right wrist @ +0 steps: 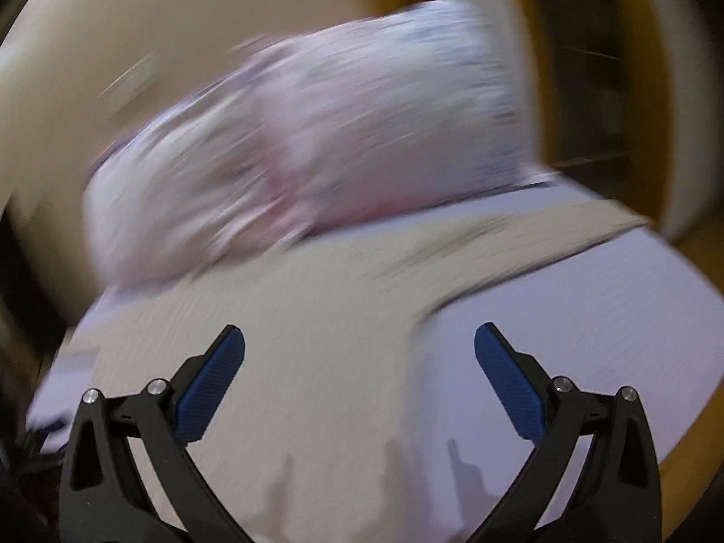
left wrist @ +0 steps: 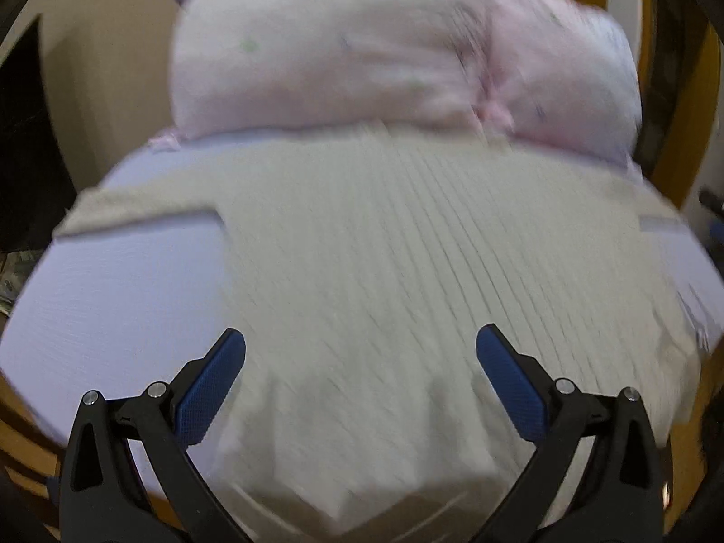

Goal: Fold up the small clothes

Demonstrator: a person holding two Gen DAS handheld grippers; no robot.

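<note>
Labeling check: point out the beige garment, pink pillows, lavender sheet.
beige garment (left wrist: 362, 249), left wrist view, middle of ribbed body.
pink pillows (left wrist: 326, 54), left wrist view, left pillow's face.
lavender sheet (right wrist: 611, 316), right wrist view, bare patch.

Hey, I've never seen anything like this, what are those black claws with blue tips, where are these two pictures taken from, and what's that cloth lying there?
The black claws are two hand-held grippers: a person holds one in each hand, no robot arm involved. Each carries a wide-angle camera looking forward along its two fingers, so one picture comes from the left gripper and the other from the right gripper. The blue parts are the grip pads on the fingers.

Both grippers are open, jaws spread wide, holding nothing.

Ahead lies a pale ribbed garment, spread flat on a light lavender sheet; one sleeve reaches out sideways. Behind it sits a pinkish patterned pillow. The pictures are blurred, so finer detail cannot be told.
</note>
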